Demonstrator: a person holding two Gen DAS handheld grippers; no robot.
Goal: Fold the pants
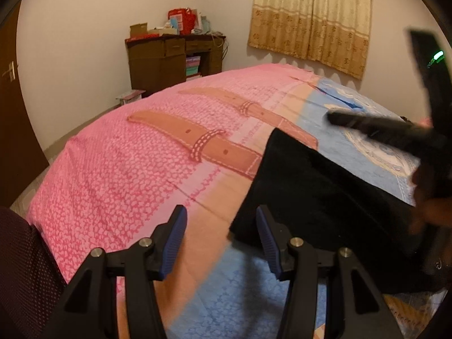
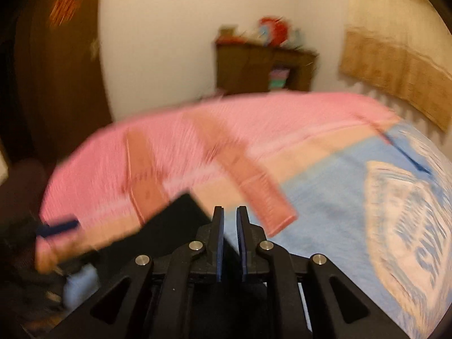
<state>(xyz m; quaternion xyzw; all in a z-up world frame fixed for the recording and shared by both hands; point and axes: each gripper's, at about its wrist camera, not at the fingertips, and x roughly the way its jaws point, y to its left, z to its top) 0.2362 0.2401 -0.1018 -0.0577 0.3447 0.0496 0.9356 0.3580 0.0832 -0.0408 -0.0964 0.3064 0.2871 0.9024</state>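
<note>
On the bed point(image 1: 118, 175), black pants point(image 1: 325, 197) are lying folded near the front edge. Left tool point(image 1: 221, 240) is hovering wide open, empty; right tool point(image 2: 229, 240) is sitting nearly closed, empty (view blurred). Next: regrasp an edge.

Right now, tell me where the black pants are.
In the left wrist view the black pants lie on the bedspread, right of centre, just ahead of the open left gripper, across the pink-blue border.
</note>
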